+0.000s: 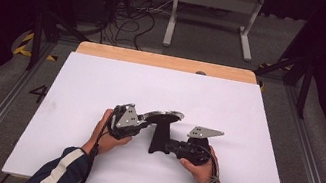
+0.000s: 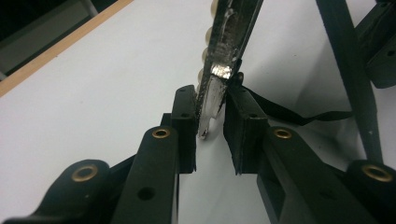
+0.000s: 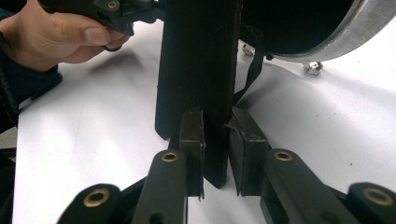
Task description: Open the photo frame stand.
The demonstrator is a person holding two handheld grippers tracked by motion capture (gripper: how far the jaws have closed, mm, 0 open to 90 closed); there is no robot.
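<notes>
A round disc with a silvery metal rim [image 1: 167,116] is held just above the middle of the white board, joined to a flat black bar [image 1: 160,139] that reaches down toward me. My left gripper [image 1: 146,118] comes in from the left and is shut on the disc's edge. In the left gripper view its pads [image 2: 184,116] press either side of the thin metal rim [image 2: 229,42]. My right gripper [image 1: 167,147] comes from the right and is shut on the black bar [image 3: 198,60]. The disc's rim [image 3: 336,42] curves away at the upper right of that view.
A white board [image 1: 100,90] covers the table, with a wooden strip [image 1: 166,61] along its far edge. A thin black strap [image 2: 299,116] trails from the disc onto the board. Beyond the table, a white metal frame [image 1: 215,1] and loose cables [image 1: 127,24] lie on the floor.
</notes>
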